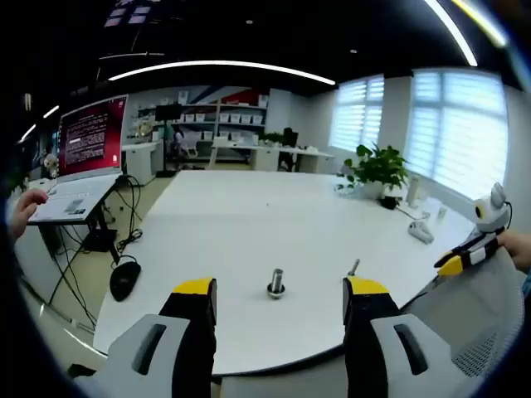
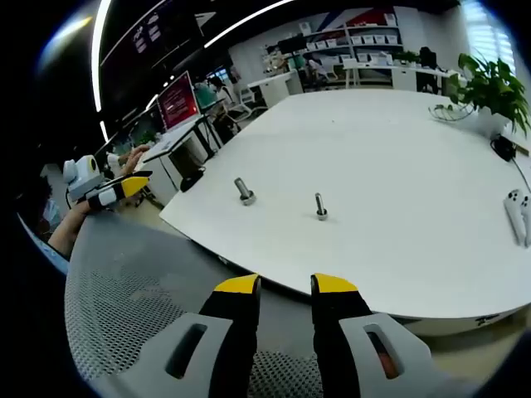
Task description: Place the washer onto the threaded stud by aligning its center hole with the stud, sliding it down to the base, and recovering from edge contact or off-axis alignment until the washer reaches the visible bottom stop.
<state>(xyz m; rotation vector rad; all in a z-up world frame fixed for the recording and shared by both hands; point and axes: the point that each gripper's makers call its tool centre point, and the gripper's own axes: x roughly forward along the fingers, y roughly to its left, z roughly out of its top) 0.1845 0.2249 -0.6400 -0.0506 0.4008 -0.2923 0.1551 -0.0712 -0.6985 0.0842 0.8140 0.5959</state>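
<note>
1. Left gripper view: the left gripper [image 1: 280, 298] hangs short of the white tabletop [image 1: 249, 215], fingers spread and empty.
2. A short, thick stud [image 1: 275, 282] stands upright near the tabletop's front edge, a ring (probably the washer) around its base; a slimmer bolt [image 1: 353, 267] stands just beside it.
3. Right gripper view: the right gripper [image 2: 286, 286], fingers parted and holding nothing, hovers over a mesh chair back [image 2: 141, 290].
4. Handling, judged: a washer is light, stiff, thin and slippery; pinch it by its outer rim.
</note>
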